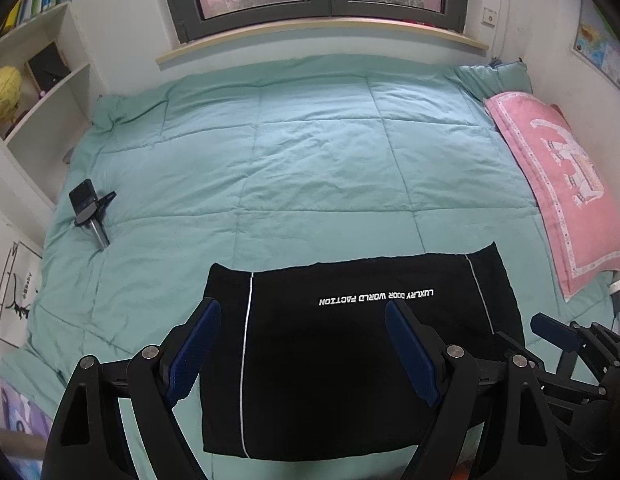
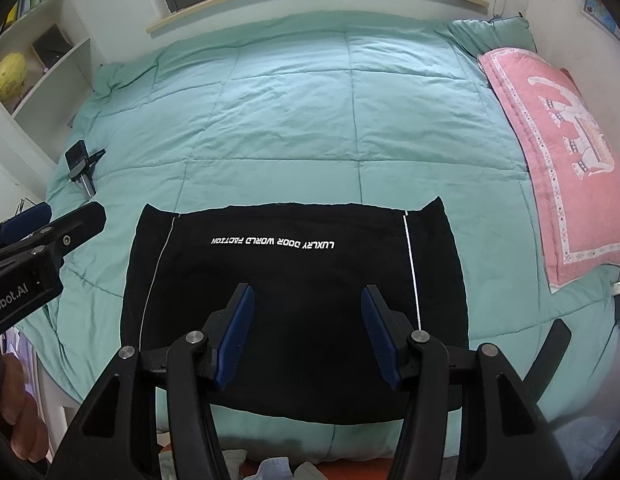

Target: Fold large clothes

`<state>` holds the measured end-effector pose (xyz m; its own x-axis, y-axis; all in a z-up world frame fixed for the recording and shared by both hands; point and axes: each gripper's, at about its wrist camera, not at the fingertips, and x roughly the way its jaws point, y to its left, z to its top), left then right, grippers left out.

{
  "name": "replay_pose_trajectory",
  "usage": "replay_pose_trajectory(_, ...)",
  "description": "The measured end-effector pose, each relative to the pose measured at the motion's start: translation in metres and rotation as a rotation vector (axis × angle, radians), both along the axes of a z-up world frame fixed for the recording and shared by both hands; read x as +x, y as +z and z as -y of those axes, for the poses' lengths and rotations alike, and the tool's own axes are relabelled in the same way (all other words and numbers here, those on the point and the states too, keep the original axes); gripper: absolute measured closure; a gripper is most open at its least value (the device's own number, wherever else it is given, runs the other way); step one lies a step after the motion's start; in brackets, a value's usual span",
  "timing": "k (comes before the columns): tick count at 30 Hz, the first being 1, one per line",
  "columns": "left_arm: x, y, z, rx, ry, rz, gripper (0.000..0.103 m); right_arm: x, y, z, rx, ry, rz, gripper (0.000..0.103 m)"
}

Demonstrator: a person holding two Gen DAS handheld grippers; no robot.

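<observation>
A: Where is the black garment?

B: It lies flat on the green quilt, near the bed's front edge. The pink pillow is off to its right. The white letters on the garment read upside down.

A: Is it folded?

B: It looks like a neat block already, so some folding seems done. Maybe one more fold is left.

A: What are the hands doing?

B: The left gripper hovers over the garment, jaws wide apart, holding nothing. The right gripper hovers there too, jaws partly apart, also holding nothing.
</observation>
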<state>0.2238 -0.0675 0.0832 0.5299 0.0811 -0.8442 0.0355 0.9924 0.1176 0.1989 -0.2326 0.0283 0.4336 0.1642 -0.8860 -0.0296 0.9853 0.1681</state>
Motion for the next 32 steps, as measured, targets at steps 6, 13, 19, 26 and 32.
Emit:
replay_pose_trajectory(6,0.005,-0.003,-0.004,-0.011,0.008,-0.011,0.018,0.003,-0.003,0.001,0.008,-0.003,-0.009,0.044)
replay_pose_trajectory(13,0.008,-0.006,-0.003,-0.010,0.001,-0.017,0.018,0.005,-0.004,0.001,0.012,-0.005,-0.011,0.044)
replay_pose_trajectory(19,0.008,-0.006,-0.006,-0.021,0.014,-0.016,0.018,0.010,-0.004,0.000,0.009,0.012,-0.011,0.044)
replay_pose_trajectory(26,0.009,-0.007,-0.012,-0.023,0.029,-0.016,0.018,0.010,-0.004,-0.005,0.012,0.020,-0.013,0.044)
replay_pose_trajectory(32,0.008,-0.008,-0.013,-0.029,0.028,-0.018,0.018,0.010,-0.005,-0.004,0.018,0.022,-0.018,0.044)
